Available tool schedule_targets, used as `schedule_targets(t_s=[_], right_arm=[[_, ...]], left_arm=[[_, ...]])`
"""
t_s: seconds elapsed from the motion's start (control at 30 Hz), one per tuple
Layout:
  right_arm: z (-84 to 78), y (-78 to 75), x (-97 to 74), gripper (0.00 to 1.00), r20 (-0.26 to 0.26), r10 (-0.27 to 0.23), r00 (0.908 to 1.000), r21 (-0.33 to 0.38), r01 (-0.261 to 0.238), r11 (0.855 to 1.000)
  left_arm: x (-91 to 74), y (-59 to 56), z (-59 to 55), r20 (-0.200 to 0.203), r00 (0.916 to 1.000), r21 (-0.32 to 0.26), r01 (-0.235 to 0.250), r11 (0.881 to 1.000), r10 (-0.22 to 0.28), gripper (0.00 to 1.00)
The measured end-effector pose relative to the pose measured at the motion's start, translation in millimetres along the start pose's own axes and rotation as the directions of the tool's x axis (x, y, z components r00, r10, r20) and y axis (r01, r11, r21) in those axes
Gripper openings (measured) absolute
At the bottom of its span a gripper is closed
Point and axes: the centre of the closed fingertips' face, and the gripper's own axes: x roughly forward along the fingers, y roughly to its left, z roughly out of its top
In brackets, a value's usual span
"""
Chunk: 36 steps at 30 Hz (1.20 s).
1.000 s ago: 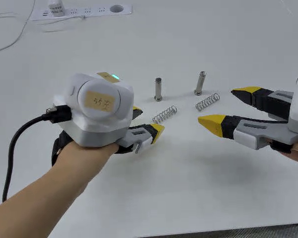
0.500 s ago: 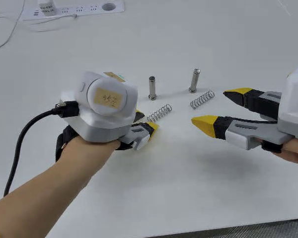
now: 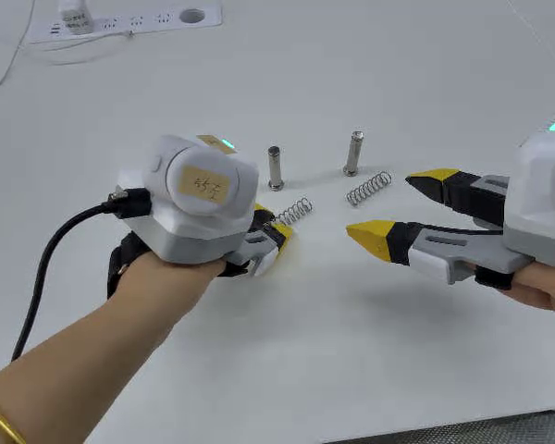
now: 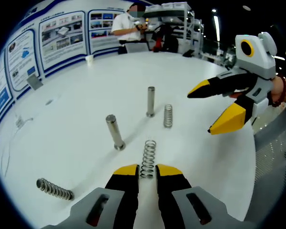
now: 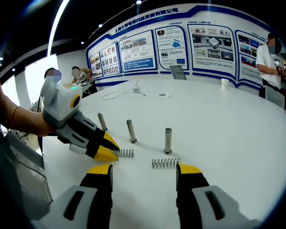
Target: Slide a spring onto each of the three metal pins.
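left tool (image 4: 148,170) pinching spring (image 4: 148,157) by its near tip | right tool (image 5: 143,168) released | risk: shallow grip, spring flicks away before pin (image 4: 114,132)

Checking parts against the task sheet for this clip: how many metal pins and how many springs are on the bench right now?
metal pins, standing upright: 2
springs, lying loose on the bench: 3
Total: 5
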Motion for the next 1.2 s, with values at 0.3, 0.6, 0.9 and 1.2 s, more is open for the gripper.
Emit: schedule_targets(t_s=[0.3,0.6,0.9,1.2], right_arm=[[0.7,0.7,0.6,0.55,0.004,0.001,1.0000,0.011,-0.001,1.000],[12.5,7.9,5.4,0.54,0.034,0.014,0.9993,0.111,-0.018,0.994],[29.8,16.4,9.8,0.48,0.083,0.027,0.9962,0.224,-0.045,0.974],[51.8,36.5,18.6,0.41,0.140,0.079,0.9870,0.295,-0.118,0.948]], left_arm=[[2.4,3.4,0.5,0.001,0.9999,0.013,-0.012,1.000,0.012,0.11],[-2.8,4.2,6.7,0.054,0.9979,0.046,-0.038,0.998,0.035,0.10],[-21.9,6.9,19.9,0.161,0.9843,0.029,-0.078,0.996,0.073,0.10],[-43.2,1.3,30.7,0.273,0.9586,-0.050,-0.068,0.996,0.079,0.10]])
